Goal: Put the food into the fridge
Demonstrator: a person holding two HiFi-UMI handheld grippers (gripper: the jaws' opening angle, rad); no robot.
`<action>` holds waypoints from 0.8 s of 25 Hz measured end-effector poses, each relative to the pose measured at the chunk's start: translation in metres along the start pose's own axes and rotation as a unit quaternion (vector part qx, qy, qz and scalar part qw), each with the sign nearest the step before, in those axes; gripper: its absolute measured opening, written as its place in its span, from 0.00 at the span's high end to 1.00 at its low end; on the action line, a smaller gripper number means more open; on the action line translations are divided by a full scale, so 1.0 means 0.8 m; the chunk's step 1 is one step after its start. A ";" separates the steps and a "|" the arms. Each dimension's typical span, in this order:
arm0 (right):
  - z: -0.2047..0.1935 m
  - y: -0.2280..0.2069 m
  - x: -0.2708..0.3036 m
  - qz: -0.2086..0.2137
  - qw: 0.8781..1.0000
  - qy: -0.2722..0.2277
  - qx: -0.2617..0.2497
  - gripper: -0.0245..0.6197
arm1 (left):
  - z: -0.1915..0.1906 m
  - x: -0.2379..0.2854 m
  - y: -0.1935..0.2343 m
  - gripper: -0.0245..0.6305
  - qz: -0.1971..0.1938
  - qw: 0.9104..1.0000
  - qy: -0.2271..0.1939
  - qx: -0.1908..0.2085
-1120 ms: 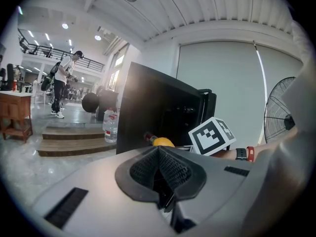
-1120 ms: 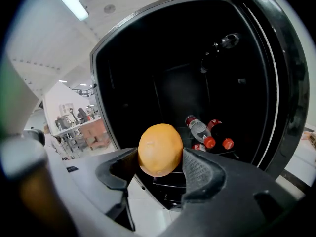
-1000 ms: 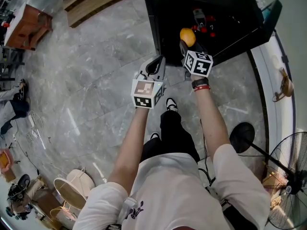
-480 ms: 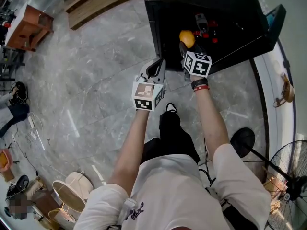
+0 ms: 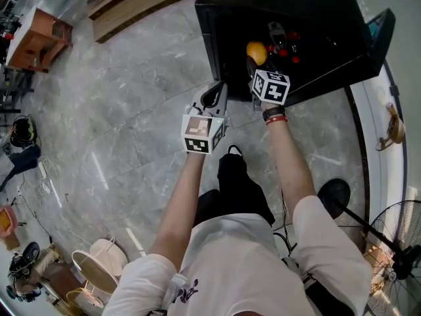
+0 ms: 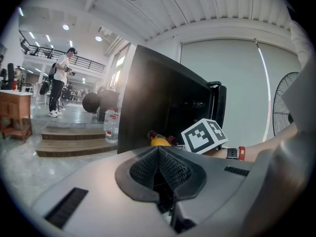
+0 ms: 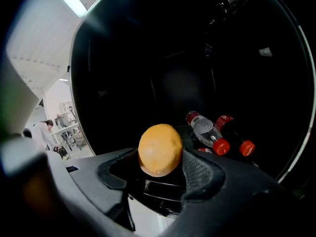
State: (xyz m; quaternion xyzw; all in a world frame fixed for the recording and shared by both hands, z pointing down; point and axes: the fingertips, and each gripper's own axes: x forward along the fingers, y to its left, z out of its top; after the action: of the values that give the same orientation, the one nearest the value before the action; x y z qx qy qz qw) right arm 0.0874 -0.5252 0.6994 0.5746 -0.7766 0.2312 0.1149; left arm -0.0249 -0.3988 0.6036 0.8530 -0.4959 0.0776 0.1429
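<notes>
Right gripper (image 7: 160,171) clamps a smooth, egg-shaped, yellow-orange fruit (image 7: 159,148) before the dark, open fridge (image 5: 276,5).

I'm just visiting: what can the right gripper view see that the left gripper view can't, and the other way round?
Only the right gripper view: the right gripper closed on the orange, and red-capped bottles lying inside the dark fridge. Only the left gripper view: the left gripper with its jaws together and empty, a person standing far off, wooden steps and a fan. Both: the orange and the black fridge.
</notes>
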 end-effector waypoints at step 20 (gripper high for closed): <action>-0.004 -0.012 0.063 -0.004 0.999 0.003 -0.031 0.50 | -0.016 0.027 0.017 0.94 -0.003 1.000 -0.006 0.005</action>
State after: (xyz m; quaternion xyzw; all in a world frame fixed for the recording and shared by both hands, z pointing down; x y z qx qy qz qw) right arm 0.0804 -0.5681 0.7266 0.5734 -0.7807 0.2077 0.1359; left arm -0.0256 -0.4190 0.6238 0.8557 -0.4938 0.0741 0.1359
